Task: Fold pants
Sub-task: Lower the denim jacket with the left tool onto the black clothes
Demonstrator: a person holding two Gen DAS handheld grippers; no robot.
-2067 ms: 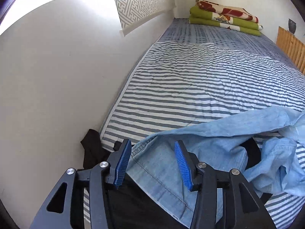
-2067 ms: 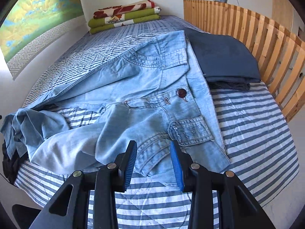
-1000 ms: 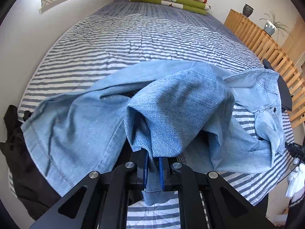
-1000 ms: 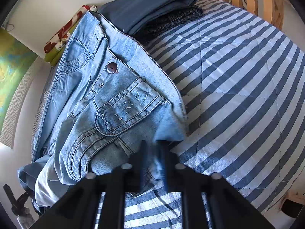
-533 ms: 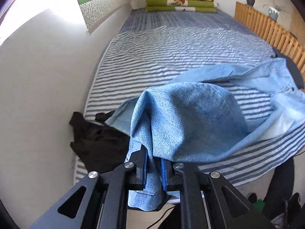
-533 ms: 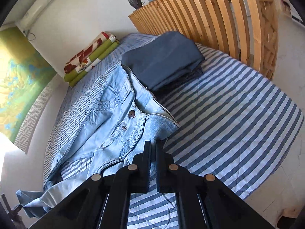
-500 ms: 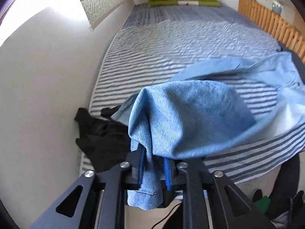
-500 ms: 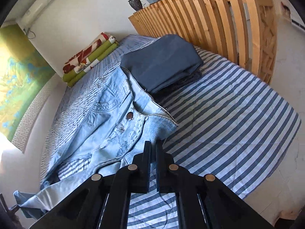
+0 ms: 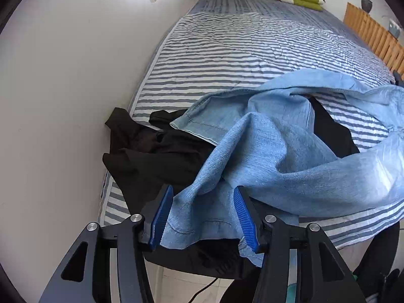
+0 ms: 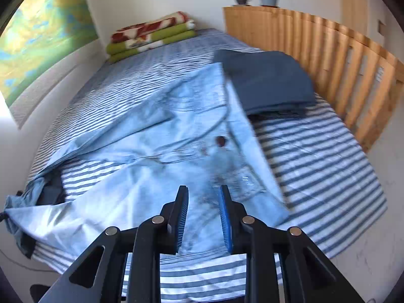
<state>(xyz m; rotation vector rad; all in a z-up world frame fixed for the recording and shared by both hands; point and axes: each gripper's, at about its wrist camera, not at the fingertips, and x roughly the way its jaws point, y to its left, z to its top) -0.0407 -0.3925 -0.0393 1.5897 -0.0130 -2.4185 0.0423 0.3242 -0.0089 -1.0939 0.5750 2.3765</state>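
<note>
Both tongs just spread, left gripper (image 9: 203,213) slack around the jeans' (image 9: 290,156) leg hem, right gripper (image 10: 203,213) empty above the waistband, jeans dropped sprawled across the striped bed (image 10: 315,156), ready for regrasping and folding

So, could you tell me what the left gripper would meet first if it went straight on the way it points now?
Most likely the jeans: a leg's hem already lies between the left gripper jaws, which have just been opening and no longer press it. Black clothing lies beneath on the bed; depth is unclear.
</note>
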